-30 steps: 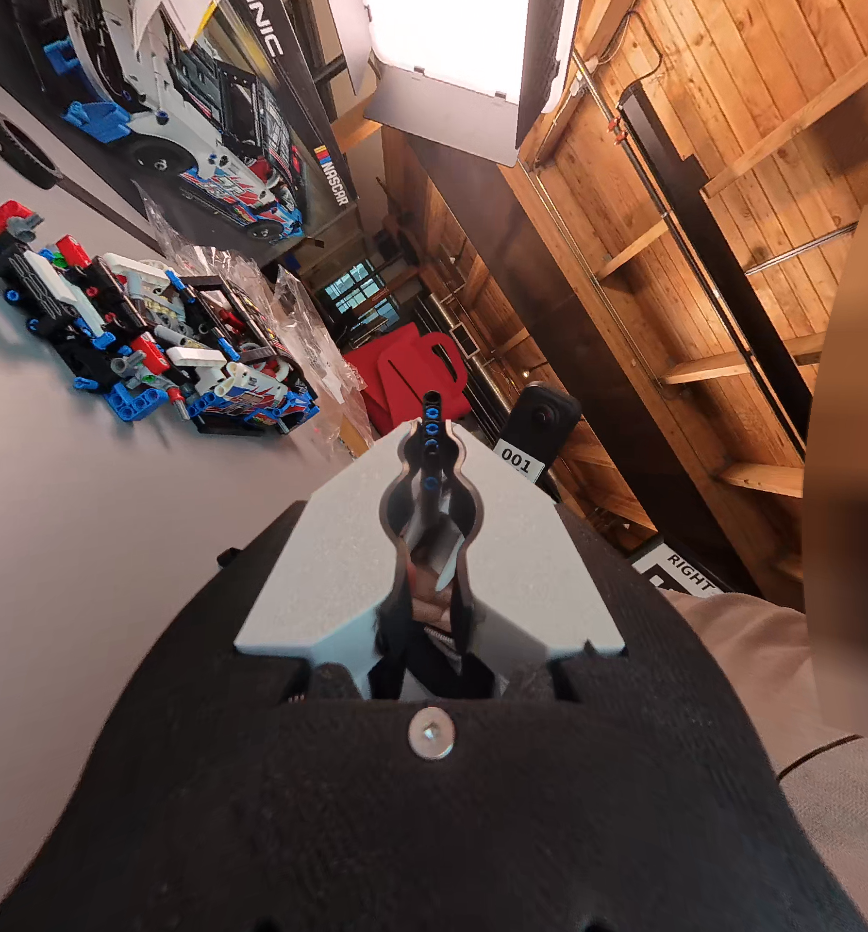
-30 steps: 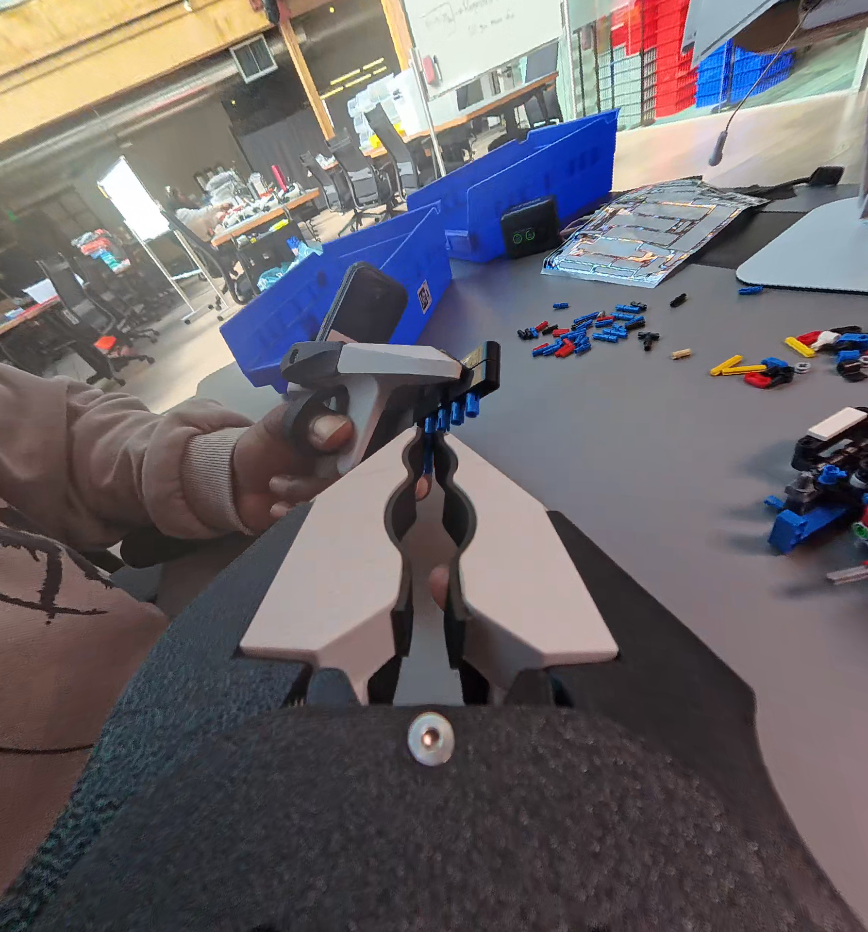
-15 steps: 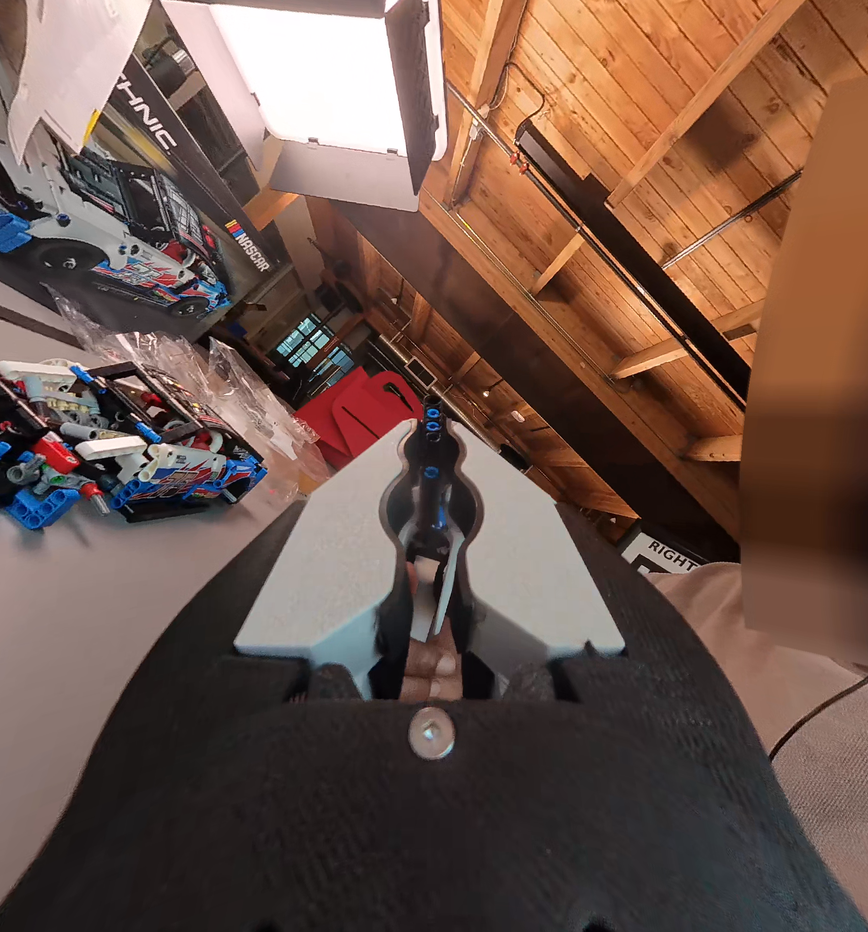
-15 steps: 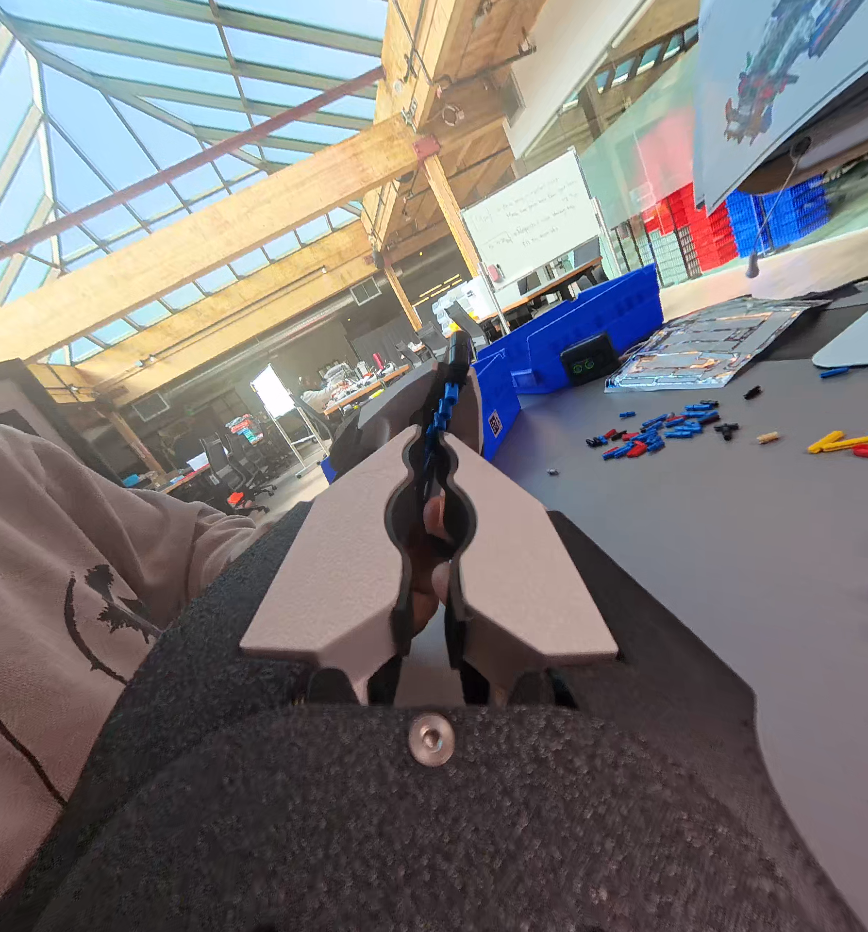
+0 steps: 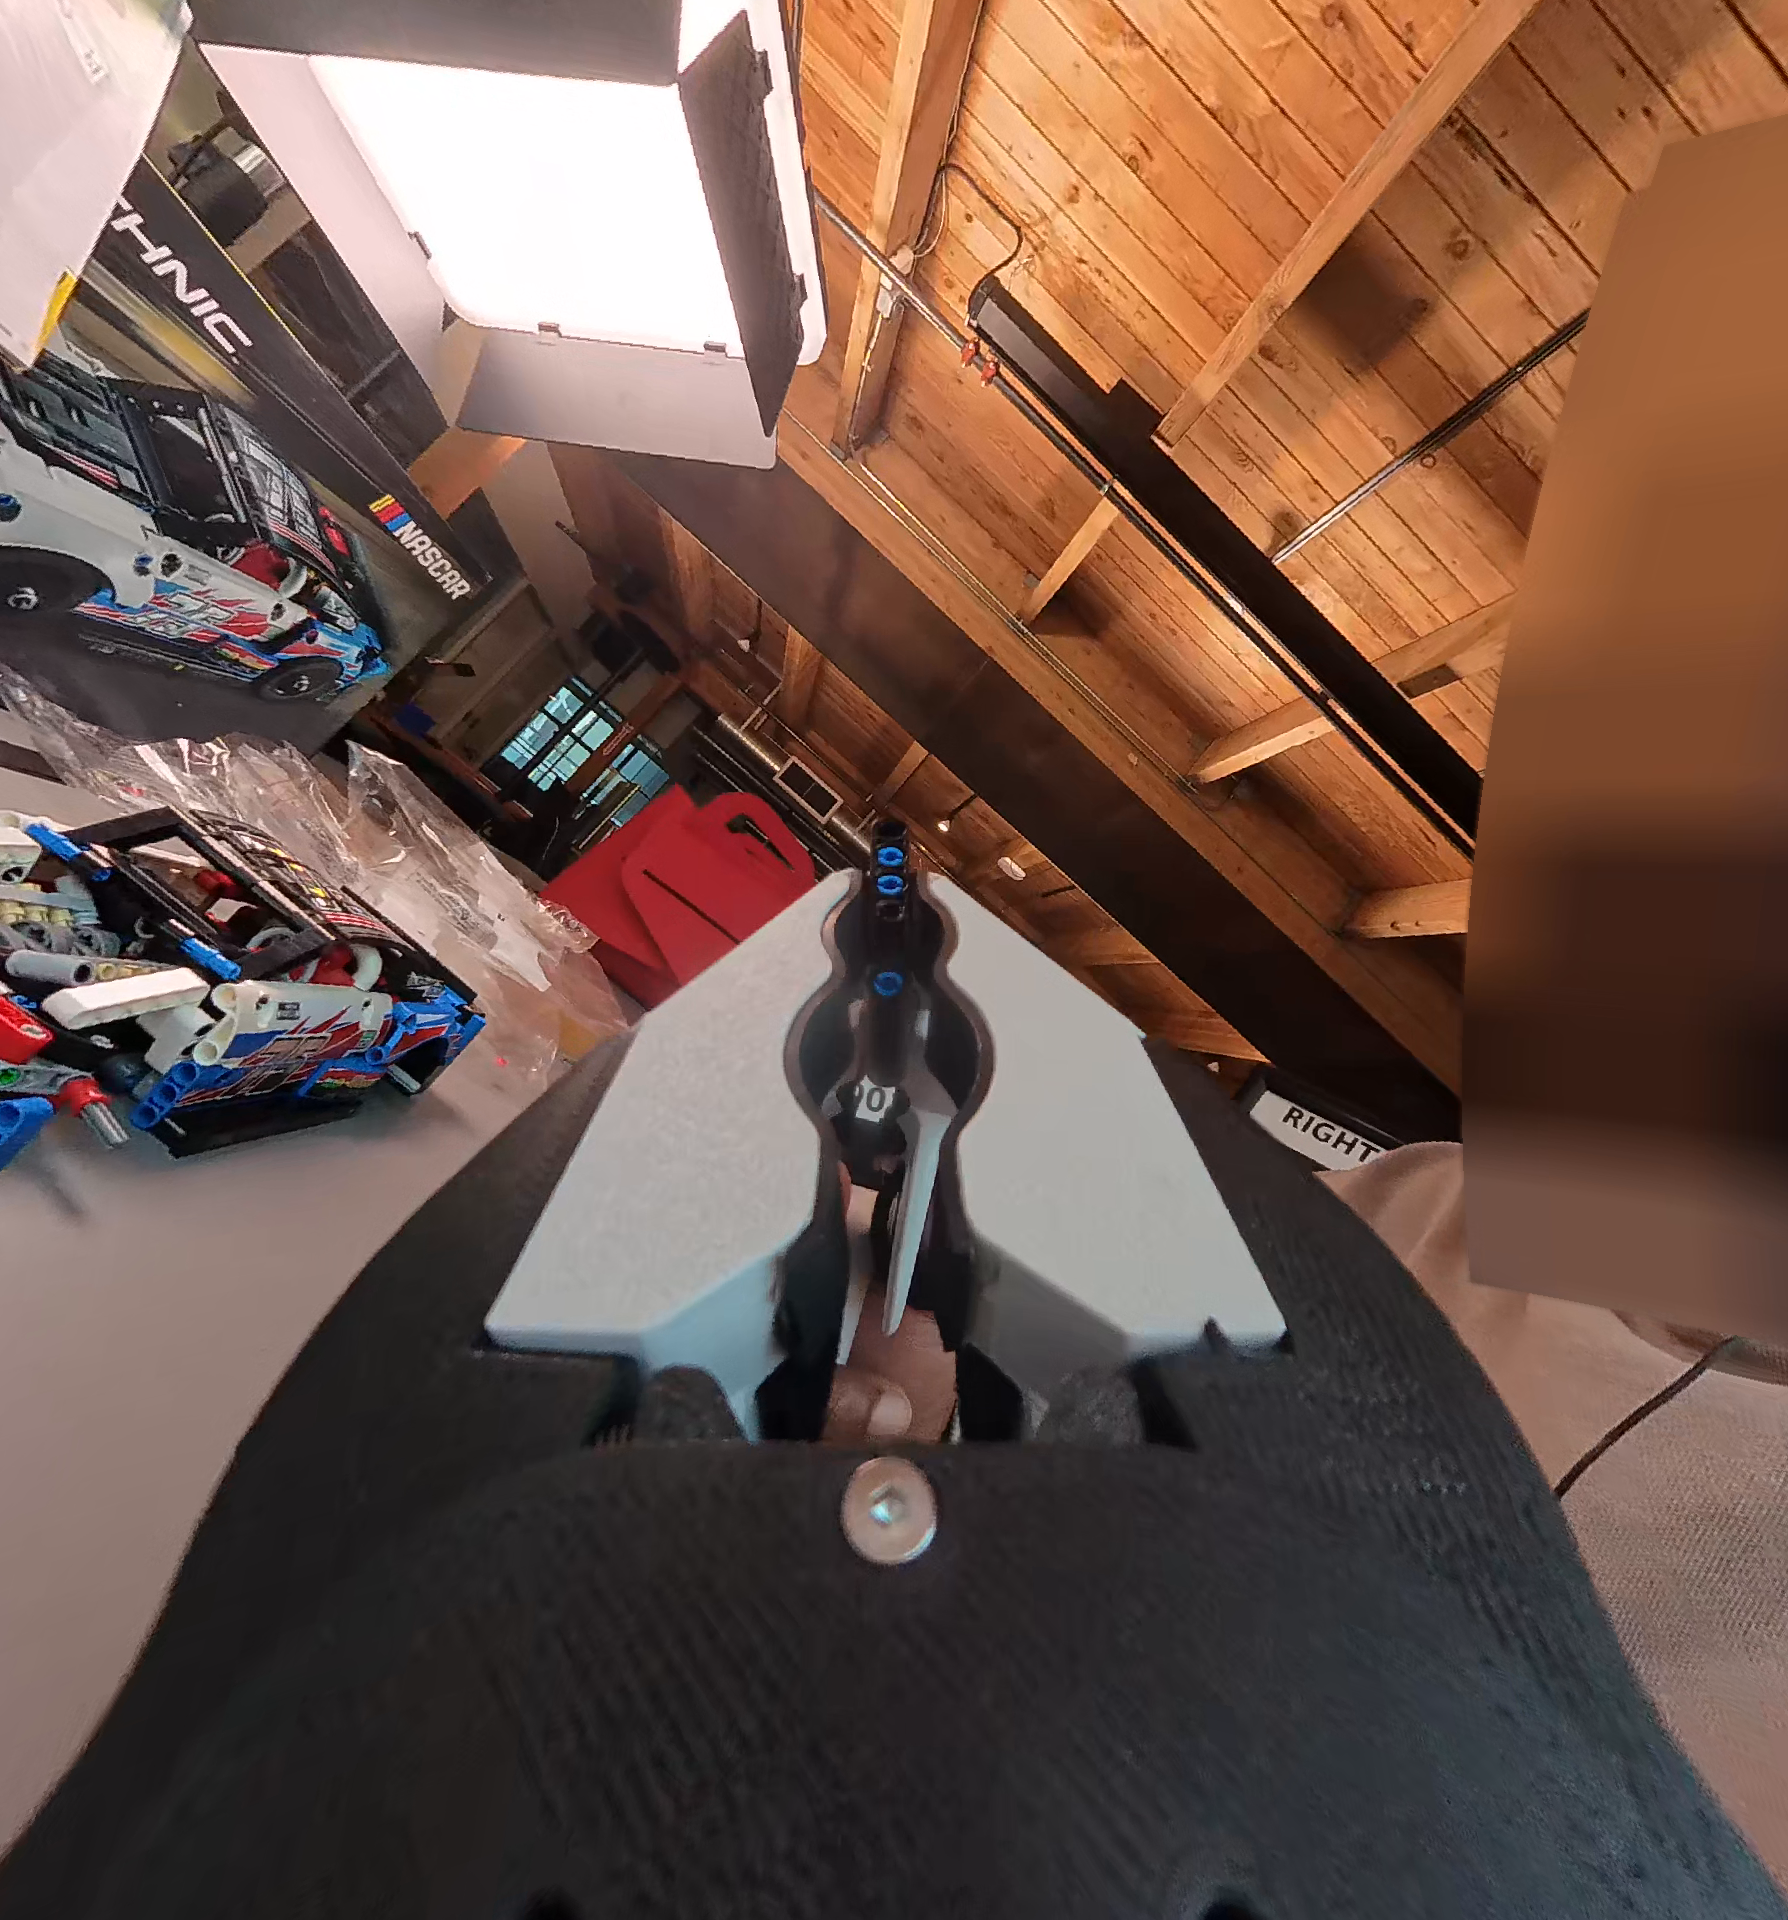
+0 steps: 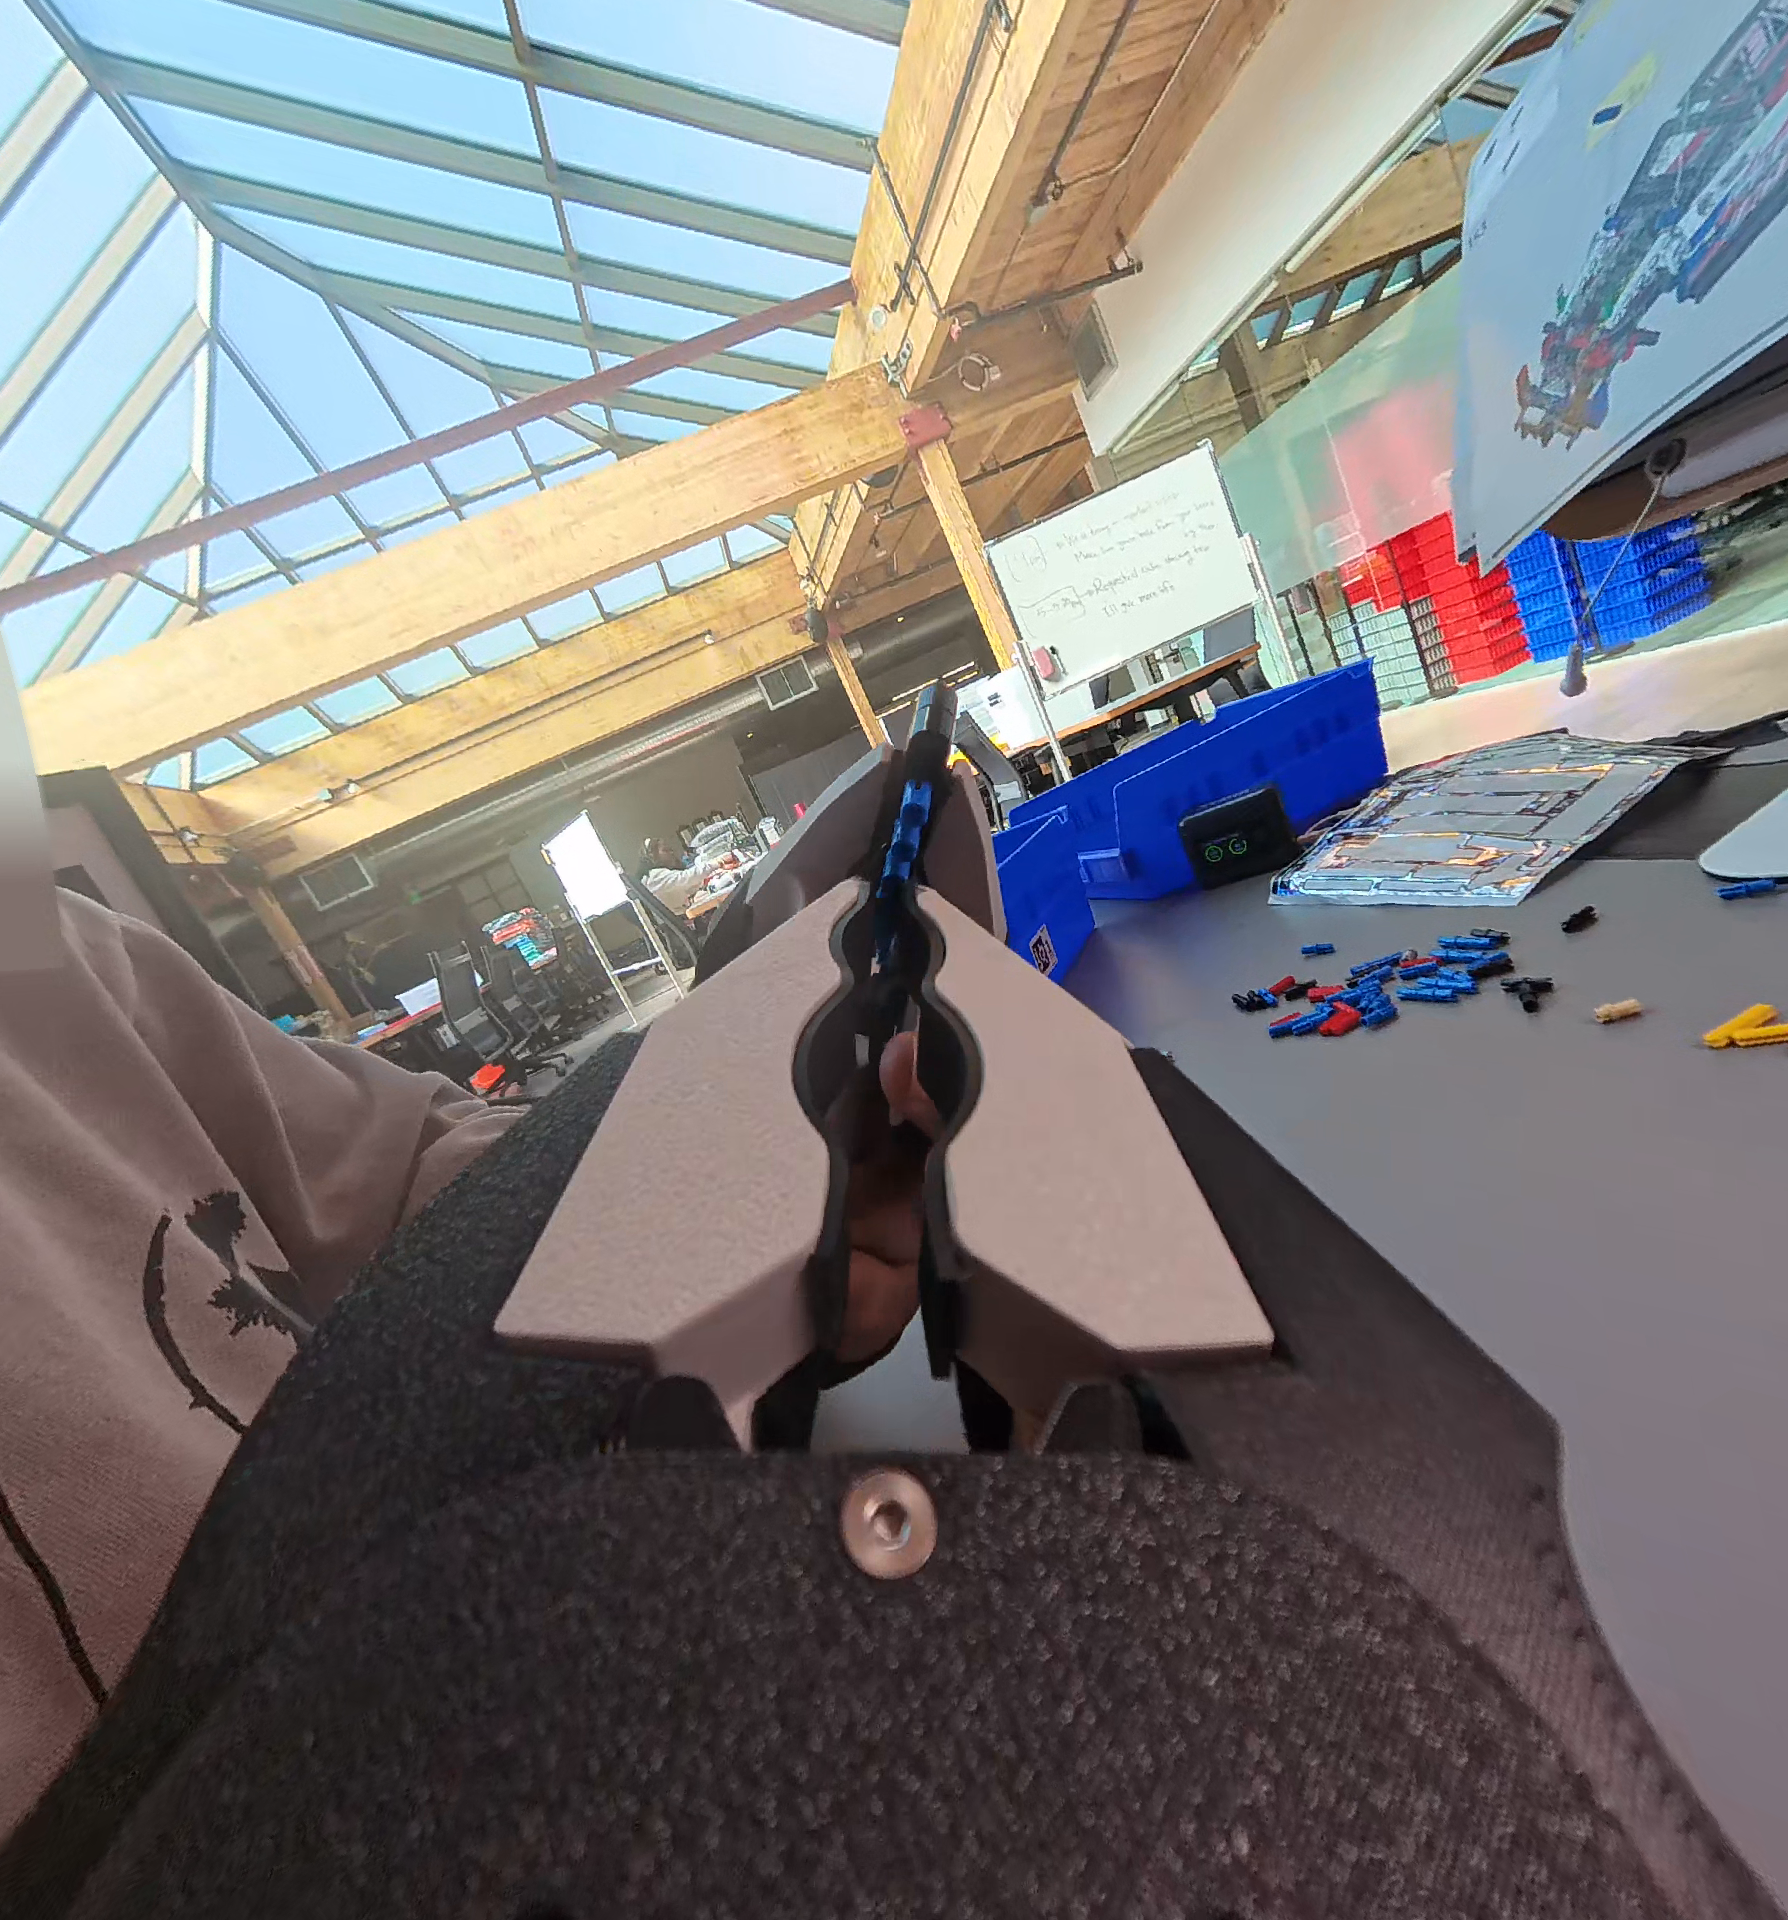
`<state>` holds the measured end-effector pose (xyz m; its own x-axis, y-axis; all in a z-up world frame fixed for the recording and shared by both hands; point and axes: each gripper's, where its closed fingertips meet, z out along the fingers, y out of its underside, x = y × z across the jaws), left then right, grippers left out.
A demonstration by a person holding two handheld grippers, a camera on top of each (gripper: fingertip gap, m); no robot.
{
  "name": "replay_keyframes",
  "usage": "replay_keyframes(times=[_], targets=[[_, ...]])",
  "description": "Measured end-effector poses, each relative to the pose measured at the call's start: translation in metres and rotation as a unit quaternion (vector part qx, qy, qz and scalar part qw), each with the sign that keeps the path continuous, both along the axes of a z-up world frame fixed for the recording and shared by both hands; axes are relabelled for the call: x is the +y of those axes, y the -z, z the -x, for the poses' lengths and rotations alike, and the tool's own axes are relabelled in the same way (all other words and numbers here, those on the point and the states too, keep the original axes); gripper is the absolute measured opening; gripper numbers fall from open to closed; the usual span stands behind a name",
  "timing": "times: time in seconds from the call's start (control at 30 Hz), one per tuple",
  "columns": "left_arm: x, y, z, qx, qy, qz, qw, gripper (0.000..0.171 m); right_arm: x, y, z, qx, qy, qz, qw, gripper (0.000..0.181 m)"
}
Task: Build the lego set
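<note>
My left gripper (image 5: 888, 920) is shut on a black lego beam (image 5: 890, 857) with blue pins, held in the air and pointing up toward the ceiling. My right gripper (image 6: 895, 920) faces it and is shut on the same beam (image 6: 916, 800), seen edge on, with the left gripper's grey fingers (image 6: 833, 831) just behind. The partly built car (image 5: 246, 997), black, white, blue and red, lies on the grey table (image 5: 142, 1351) to the left. A person's fingers show behind both grippers.
The set's box (image 5: 142, 520) and clear plastic bags (image 5: 433, 831) stand behind the car. Loose blue, red and black pins (image 6: 1389, 987), yellow pieces (image 6: 1752, 1029), a foil sheet (image 6: 1492, 821) and blue bins (image 6: 1233, 769) are on the table's right side.
Both grippers have tilted upward together, so the views swung from the table toward the ceiling. The beam has stayed gripped between them.
</note>
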<state>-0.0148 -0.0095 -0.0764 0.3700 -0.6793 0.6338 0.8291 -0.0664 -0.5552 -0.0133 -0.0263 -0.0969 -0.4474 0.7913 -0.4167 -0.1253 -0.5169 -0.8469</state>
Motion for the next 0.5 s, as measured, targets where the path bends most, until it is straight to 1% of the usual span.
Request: replay_keyframes(times=[0.03, 0.07, 0.1, 0.17, 0.23, 0.27, 0.33, 0.43, 0.5], targets=[[0.0, 0.0, 0.004, -0.007, -0.002, 0.002, 1.0, 0.006, -0.001, 0.0, 0.001, -0.003, -0.006, -0.007, 1.0, 0.003], [0.001, 0.001, 0.011, -0.022, -0.009, 0.007, 1.0, 0.006, -0.003, 0.0, 0.001, -0.005, -0.016, -0.012, 1.0, 0.014], [0.002, 0.003, 0.017, -0.037, -0.012, 0.013, 0.999, 0.006, -0.001, 0.001, 0.0, -0.009, -0.019, -0.016, 1.0, 0.016], [0.003, 0.009, 0.026, -0.062, -0.013, 0.022, 0.998, 0.006, 0.005, 0.004, 0.0, -0.016, -0.009, -0.03, 0.999, 0.016], [0.004, 0.015, 0.034, -0.077, -0.022, 0.031, 0.996, 0.007, 0.011, 0.014, 0.005, -0.051, -0.002, -0.04, 0.998, 0.014], [0.005, 0.017, 0.034, -0.082, -0.022, 0.035, 0.996, 0.006, 0.01, 0.017, 0.006, -0.062, -0.009, -0.04, 0.997, 0.014], [0.007, 0.019, 0.03, -0.075, -0.02, 0.039, 0.996, 0.006, 0.008, 0.021, 0.01, -0.075, -0.02, -0.022, 0.997, 0.012], [0.007, 0.02, 0.021, -0.059, -0.018, 0.038, 0.997, 0.006, 0.004, 0.021, 0.013, -0.082, -0.026, -0.015, 0.996, 0.004], [0.007, 0.021, 0.02, -0.05, -0.023, 0.038, 0.998, 0.005, 0.002, 0.024, 0.015, -0.093, -0.032, -0.014, 0.995, 0.002]])
